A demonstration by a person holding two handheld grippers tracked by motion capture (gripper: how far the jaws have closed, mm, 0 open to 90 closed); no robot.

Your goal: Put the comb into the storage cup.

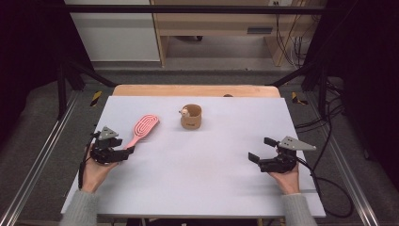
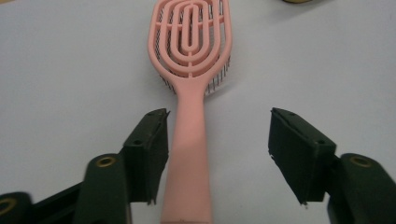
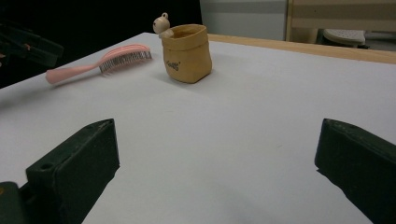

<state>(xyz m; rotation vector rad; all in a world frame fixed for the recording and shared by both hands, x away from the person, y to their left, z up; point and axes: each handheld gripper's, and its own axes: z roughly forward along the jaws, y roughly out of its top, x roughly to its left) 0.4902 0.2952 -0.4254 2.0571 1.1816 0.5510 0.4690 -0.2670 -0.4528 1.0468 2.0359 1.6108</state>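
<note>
We see one tan pouch (image 1: 191, 117) near the tabletop's (image 1: 197, 165) far middle, w/ a small bear figure (image 3: 161, 24) peeking over its rim; inside otherwise hidden. One pink hairbrush (image 2: 190, 107) lies flat left of it, bristles down, handle toward our left gripper (image 2: 218, 140). Its fingers are spread, handle between them, just beside the left-hand finger (image 2: 152, 144), apart from the other. Right gripper (image 3: 217, 168): fingers spread wide over bare tabletop, well apart from both things.
</note>
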